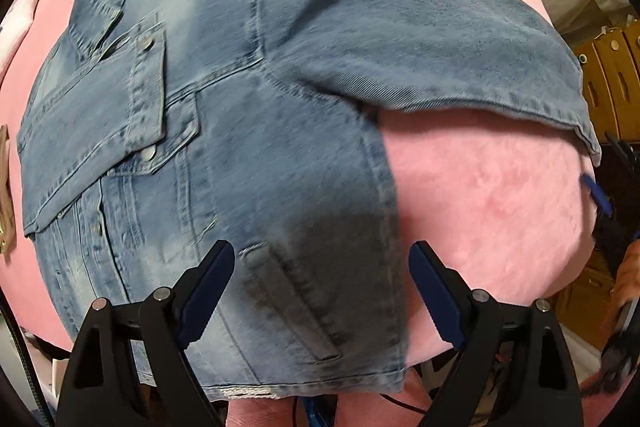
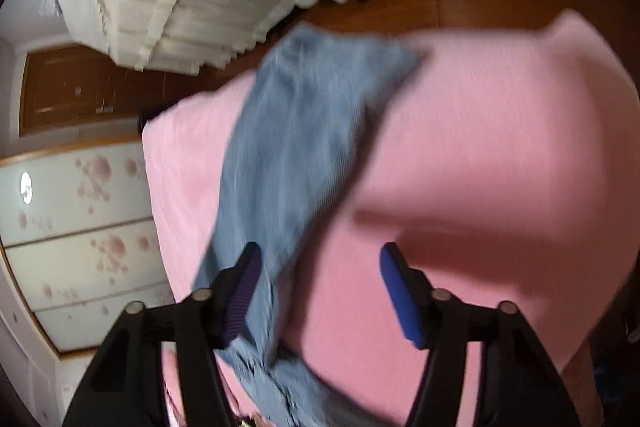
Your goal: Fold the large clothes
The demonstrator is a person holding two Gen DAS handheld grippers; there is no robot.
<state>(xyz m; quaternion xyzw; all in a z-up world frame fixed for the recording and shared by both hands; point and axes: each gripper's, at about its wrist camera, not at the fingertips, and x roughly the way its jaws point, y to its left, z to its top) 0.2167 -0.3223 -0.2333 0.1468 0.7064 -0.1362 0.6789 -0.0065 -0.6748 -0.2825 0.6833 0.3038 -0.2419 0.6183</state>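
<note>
I am looking through the left wrist view first. The denim jacket is lying spread on the pink blanket, filling the left and middle of the frame, with its collar at the upper left. One sleeve is reaching out to the right edge. My left claw is hanging released above the jacket's side seam at the lower middle, with nothing between its blue pads.

In the right wrist view, the sleeve is running as a long strip from the lower middle up to the upper middle of the frame. My right claw is half parted and gripping nothing; the sleeve is passing just beside its left pad. I judge the right claw is nearer for taking it. I am seeing no containers with anything in them.
</note>
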